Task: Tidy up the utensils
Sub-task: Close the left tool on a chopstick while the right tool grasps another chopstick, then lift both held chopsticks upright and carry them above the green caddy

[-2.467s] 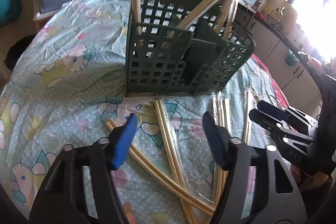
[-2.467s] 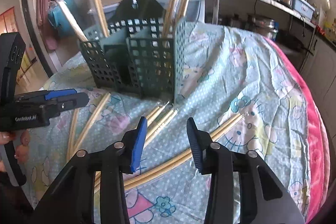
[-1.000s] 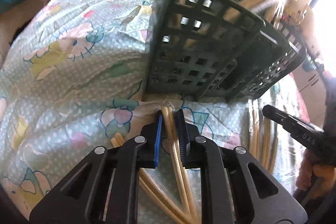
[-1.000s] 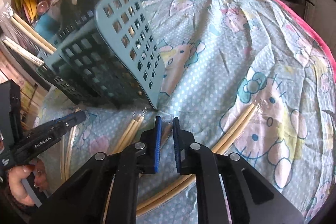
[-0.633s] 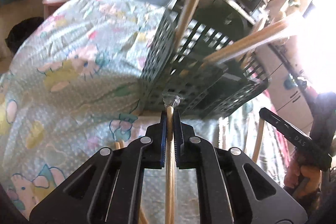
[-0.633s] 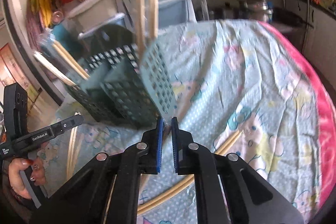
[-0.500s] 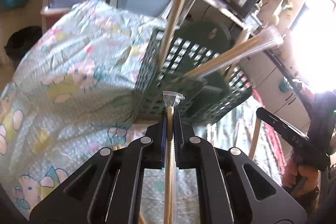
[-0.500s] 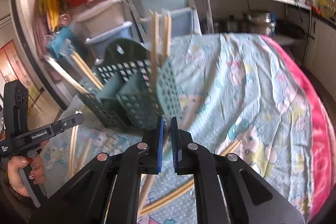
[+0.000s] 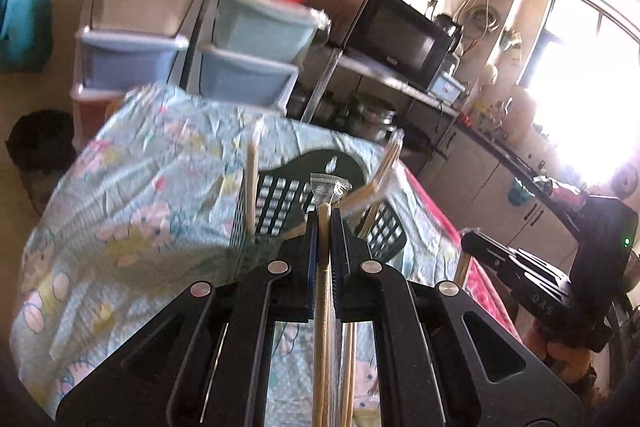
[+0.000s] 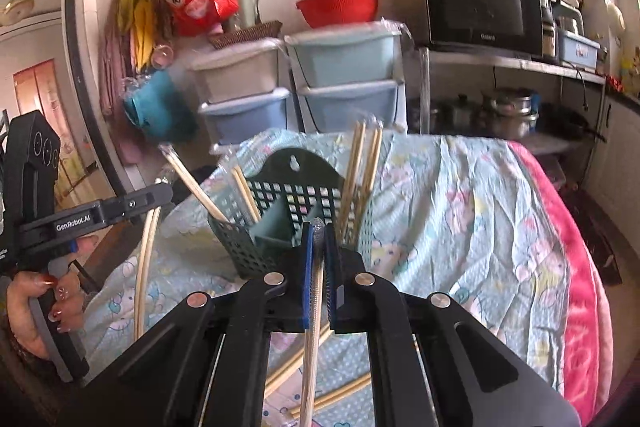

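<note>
Now clamped: one wrapped chopstick pair [image 9: 323,291] in left gripper [image 9: 324,223], another [image 10: 314,307] in right gripper [image 10: 316,231], both above caddy [image 10: 296,203].

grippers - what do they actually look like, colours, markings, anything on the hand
Both are black two-finger tools with blue finger pads and silver round screw heads. The left gripper carries white "GenRobot.AI" lettering on its side, seen from the right wrist view. The right gripper has a body with embossed letters and a small green light. The left hand has red-painted nails.
</note>
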Demonstrator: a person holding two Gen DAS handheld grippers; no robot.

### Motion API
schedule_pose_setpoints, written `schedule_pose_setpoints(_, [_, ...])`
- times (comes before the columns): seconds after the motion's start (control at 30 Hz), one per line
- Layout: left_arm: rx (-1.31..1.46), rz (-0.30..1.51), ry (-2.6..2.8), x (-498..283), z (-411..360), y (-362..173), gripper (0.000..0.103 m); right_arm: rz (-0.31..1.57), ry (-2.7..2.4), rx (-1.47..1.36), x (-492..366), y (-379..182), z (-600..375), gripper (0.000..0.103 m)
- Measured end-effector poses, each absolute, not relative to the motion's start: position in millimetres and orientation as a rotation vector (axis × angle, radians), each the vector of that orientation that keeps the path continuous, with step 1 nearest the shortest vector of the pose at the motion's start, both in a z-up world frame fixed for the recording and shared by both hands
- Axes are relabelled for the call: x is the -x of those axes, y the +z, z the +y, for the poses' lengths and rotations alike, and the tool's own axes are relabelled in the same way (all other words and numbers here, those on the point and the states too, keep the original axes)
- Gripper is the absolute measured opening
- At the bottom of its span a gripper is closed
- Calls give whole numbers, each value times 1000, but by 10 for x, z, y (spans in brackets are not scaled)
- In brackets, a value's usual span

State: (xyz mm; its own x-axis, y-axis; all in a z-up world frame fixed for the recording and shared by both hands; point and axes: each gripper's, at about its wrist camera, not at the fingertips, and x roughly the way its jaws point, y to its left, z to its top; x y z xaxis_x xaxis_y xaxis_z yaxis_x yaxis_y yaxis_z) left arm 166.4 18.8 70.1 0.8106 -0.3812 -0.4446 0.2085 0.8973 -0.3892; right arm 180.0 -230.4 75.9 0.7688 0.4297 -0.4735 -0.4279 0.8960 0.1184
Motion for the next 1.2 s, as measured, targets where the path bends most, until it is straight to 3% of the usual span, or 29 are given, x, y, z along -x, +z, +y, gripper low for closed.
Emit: schedule_pose_setpoints(1.2, [216, 196, -152, -2294, -23, 1833, 3, 149, 460, 10, -2082, 1874, -2171, 6])
